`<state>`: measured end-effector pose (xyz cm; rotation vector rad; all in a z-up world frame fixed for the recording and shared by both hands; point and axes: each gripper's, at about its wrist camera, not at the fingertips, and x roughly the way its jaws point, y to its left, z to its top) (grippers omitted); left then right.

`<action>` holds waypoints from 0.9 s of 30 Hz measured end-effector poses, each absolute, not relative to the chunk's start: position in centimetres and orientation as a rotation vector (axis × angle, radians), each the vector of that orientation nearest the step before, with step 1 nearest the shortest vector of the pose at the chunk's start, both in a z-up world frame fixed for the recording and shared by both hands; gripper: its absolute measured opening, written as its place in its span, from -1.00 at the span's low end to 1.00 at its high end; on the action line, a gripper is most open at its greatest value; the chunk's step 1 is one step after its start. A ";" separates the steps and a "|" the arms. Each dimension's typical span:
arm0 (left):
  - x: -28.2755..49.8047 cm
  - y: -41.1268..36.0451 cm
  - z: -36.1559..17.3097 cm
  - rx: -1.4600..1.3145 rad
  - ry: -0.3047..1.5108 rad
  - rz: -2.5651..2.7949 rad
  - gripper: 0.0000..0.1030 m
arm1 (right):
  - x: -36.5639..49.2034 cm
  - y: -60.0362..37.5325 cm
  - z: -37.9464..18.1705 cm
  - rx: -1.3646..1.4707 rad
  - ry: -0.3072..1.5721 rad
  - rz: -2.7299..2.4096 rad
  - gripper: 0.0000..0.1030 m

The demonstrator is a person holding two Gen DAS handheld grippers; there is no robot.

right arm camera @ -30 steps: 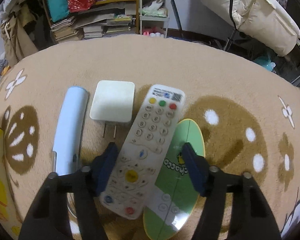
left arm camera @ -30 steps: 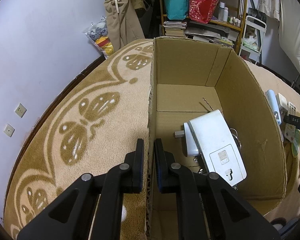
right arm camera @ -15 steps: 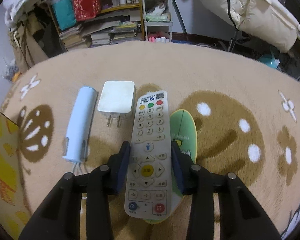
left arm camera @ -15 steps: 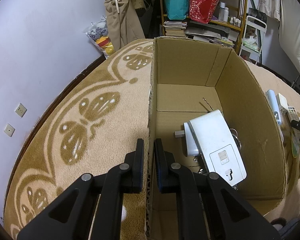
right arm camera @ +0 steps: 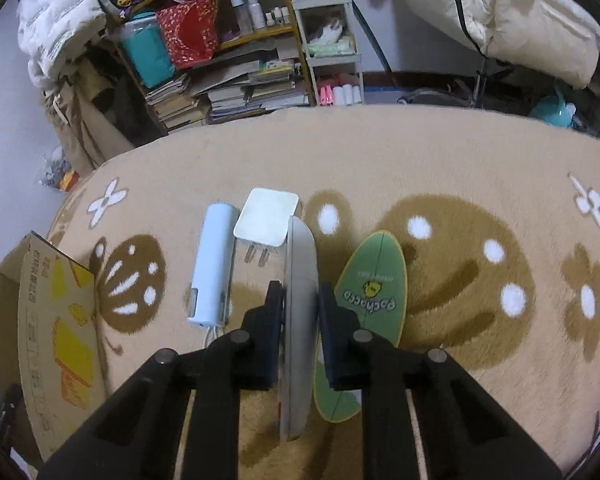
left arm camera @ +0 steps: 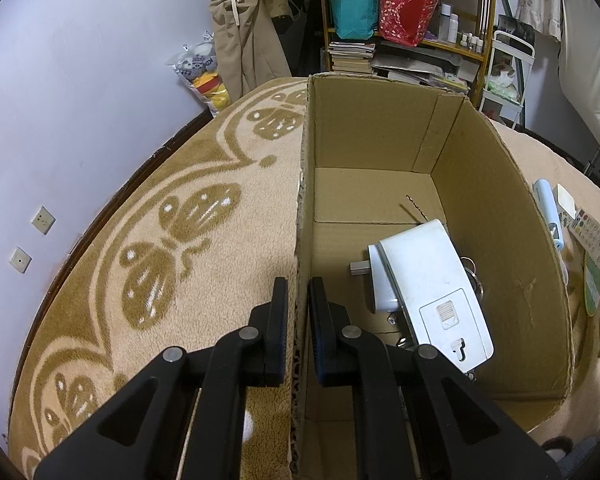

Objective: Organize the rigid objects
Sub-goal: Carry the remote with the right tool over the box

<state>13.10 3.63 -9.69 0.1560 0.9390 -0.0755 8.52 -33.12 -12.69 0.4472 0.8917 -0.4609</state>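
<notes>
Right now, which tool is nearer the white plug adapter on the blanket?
Right. The right tool grips the remote just beside the plug adapter; the left tool clamps the cardboard box wall, farther away.

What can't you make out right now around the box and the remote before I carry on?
- Remote, right wrist view: turned edge-on in the right hand-held gripper, so its buttons are hidden.
- Green oval card: its near end is covered by the gripper finger.
- Cardboard box, left wrist view: small metal items lie mostly under the white device.
- Box's near corner: hidden behind the left hand-held gripper.
</notes>
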 end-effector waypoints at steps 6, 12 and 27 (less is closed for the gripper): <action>13.1 3.7 -9.7 0.158 0.938 -0.075 -0.79 | 8.2 -32.8 -12.1 0.455 0.869 -0.452 -0.63; 13.1 3.6 -9.7 0.156 0.939 -0.076 -0.79 | 8.4 -30.8 -8.9 0.434 0.786 -0.375 -0.63; 13.0 3.7 -9.8 0.161 0.938 -0.075 -0.79 | 10.2 -21.1 -3.3 0.347 0.670 -0.074 -0.63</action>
